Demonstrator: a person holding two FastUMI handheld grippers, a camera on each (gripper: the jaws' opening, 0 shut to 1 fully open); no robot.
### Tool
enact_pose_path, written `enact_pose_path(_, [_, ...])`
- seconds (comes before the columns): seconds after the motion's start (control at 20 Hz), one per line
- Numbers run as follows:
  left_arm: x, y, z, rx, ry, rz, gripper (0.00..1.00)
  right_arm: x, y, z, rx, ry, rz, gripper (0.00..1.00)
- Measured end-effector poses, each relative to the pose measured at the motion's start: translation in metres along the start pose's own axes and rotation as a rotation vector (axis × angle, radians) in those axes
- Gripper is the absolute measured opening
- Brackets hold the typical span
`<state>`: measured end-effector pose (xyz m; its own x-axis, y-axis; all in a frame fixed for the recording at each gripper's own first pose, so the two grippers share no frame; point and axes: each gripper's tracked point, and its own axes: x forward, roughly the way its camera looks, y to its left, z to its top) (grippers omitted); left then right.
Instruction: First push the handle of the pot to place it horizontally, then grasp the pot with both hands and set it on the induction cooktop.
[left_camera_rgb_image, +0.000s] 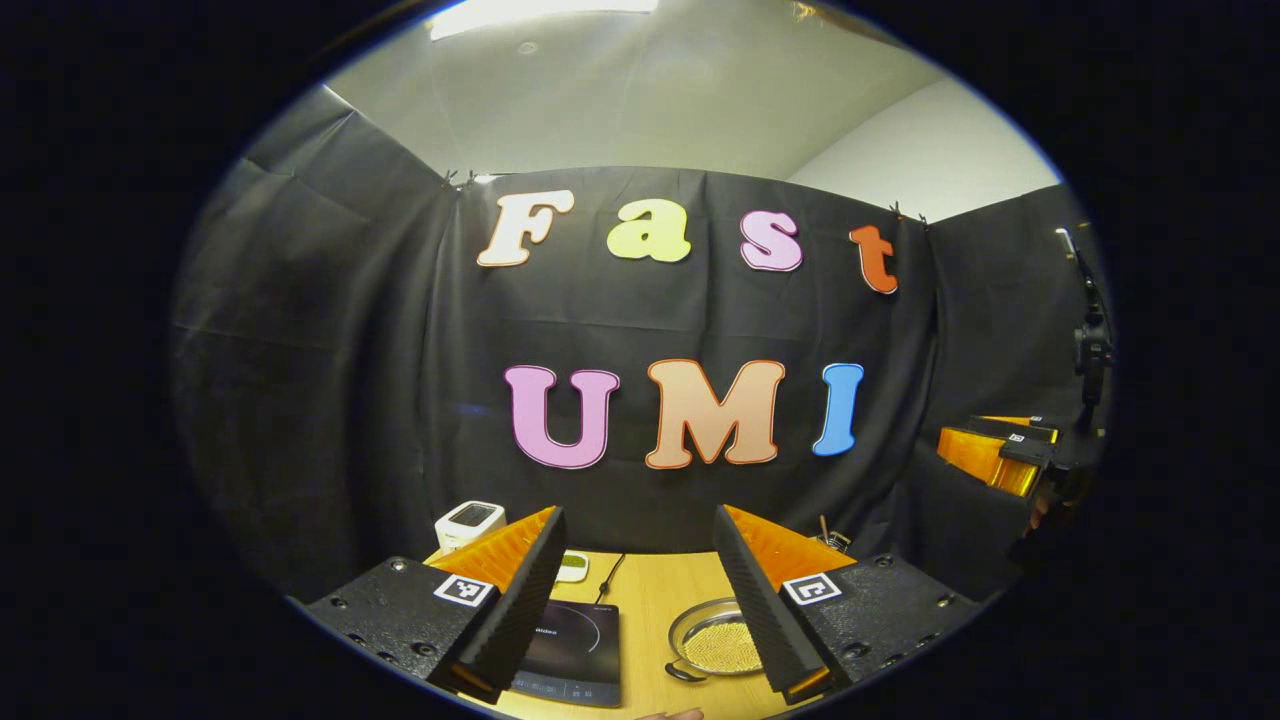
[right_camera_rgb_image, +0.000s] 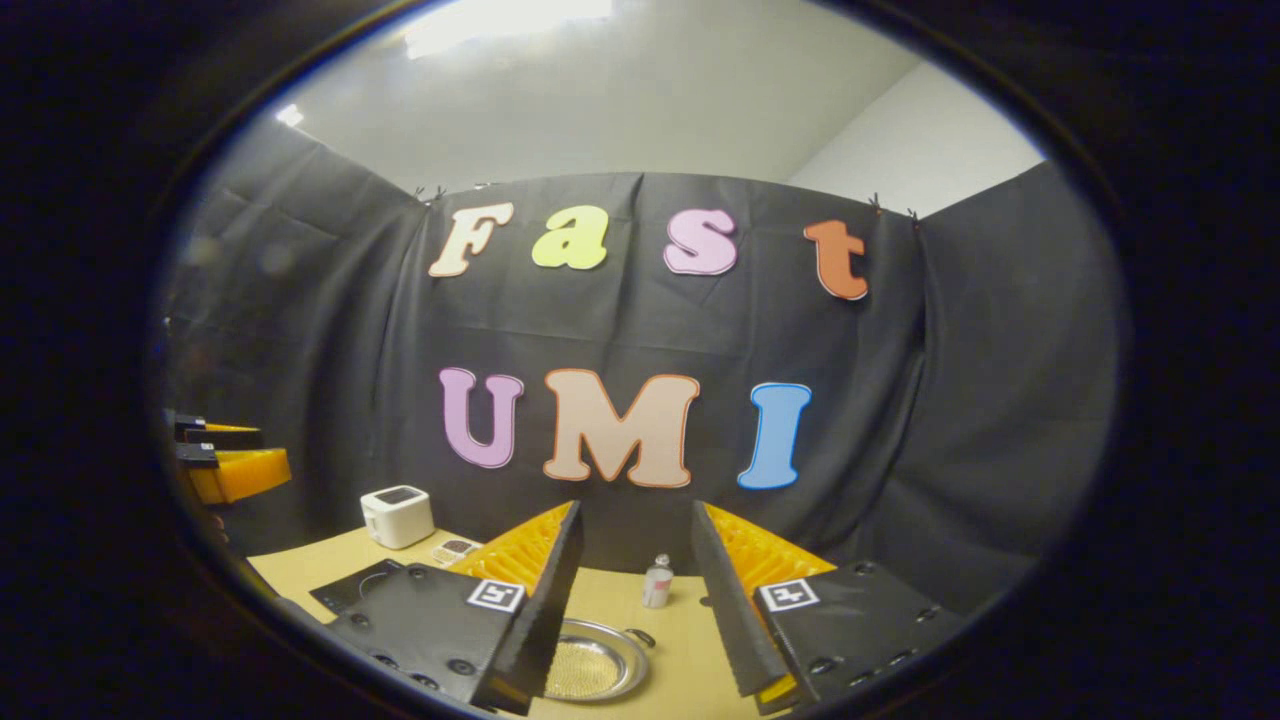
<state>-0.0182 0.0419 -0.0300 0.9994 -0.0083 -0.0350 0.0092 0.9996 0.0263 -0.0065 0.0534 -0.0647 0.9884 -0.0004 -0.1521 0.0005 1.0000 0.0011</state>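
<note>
While both grippers hang high over the wooden table (left_camera_rgb_image: 650, 600), nothing sits between their fingers. On the table lies the flat black induction cooktop (left_camera_rgb_image: 575, 645), over on the left side in the left gripper view. To its right, apart from it, stands the round silver pot (left_camera_rgb_image: 715, 640) with yellow grains inside, one small dark handle poking out at its near left edge. The left gripper (left_camera_rgb_image: 640, 600) has its jaws spread wide and holds nothing. The right gripper (right_camera_rgb_image: 630, 610) is spread wide too, with the pot low between its fingers on the table below. A white box (right_camera_rgb_image: 397, 515) stands near the back wall. A little bottle (right_camera_rgb_image: 657, 582) stands behind the pot.
</note>
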Motion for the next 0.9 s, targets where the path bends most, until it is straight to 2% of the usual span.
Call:
enact_pose_path(0.15, [-0.002,0.014,-0.006,0.011,0.003,0.004,0.88,0.003,0.009,-0.013,0.012,0.034,-0.007,0.57])
enact_pose_path(0.35, [-0.005,0.03,-0.015,0.005,0.015,-0.006,0.88,0.003,0.029,-0.028,0.02,0.066,-0.013,0.36])
enact_pose_path(0.5, [-0.002,0.04,-0.018,-0.018,0.01,-0.023,0.9,0.006,0.035,-0.043,0.043,0.107,-0.028,0.14])
enact_pose_path(0.6, [0.0,0.044,-0.025,-0.026,0.016,-0.041,0.92,0.003,0.047,-0.063,0.082,0.158,-0.016,0.1])
enact_pose_path(0.65, [0.001,0.047,-0.029,-0.026,0.021,-0.048,0.9,0.004,0.047,-0.067,0.097,0.17,-0.017,0.12])
enact_pose_path(0.75, [0.005,0.054,-0.036,-0.028,0.033,-0.05,0.9,-0.003,0.053,-0.082,0.114,0.221,-0.004,0.07])
enact_pose_path(0.8, [0.008,0.057,-0.041,-0.034,0.04,-0.052,0.9,-0.001,0.056,-0.094,0.117,0.246,0.003,0.0])
enact_pose_path(0.9, [0.015,0.061,-0.052,-0.038,0.062,-0.044,0.88,0.004,0.055,-0.111,0.11,0.293,0.003,0.04])
